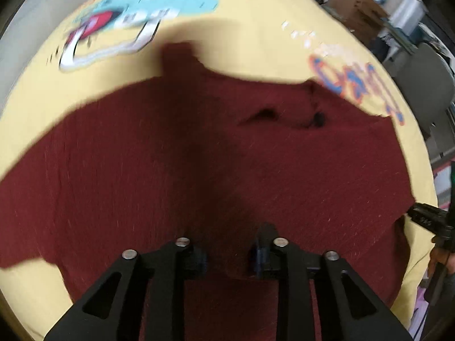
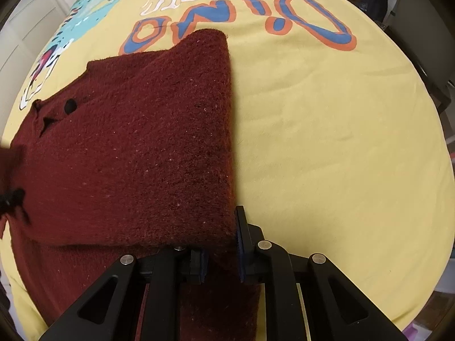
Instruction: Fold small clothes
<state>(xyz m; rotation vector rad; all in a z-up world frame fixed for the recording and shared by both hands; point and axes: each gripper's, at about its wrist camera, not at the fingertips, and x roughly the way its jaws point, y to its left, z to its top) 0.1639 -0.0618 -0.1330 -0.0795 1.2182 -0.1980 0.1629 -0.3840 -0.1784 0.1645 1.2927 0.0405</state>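
A dark red knit sweater [image 1: 199,147] lies on a yellow printed cloth [image 1: 256,51]. My left gripper [image 1: 229,257] points down over the sweater's middle, its jaws a little apart; red knit shows in the gap and the pads do not visibly press on it. This view is blurred. In the right wrist view one side of the sweater [image 2: 148,142] is folded over, with a straight fold edge on the right. My right gripper [image 2: 221,264] is shut on the near corner of that folded layer. It also shows as a black tip [image 1: 423,217] at the sweater's right edge.
The yellow cloth [image 2: 327,142] bears blue and orange lettering [image 2: 307,20] and a turquoise cartoon print [image 1: 159,2]. A black button [image 2: 70,105] sits near the sweater's neckline. Boxes and a grey chair [image 1: 421,85] stand beyond the table's far right edge.
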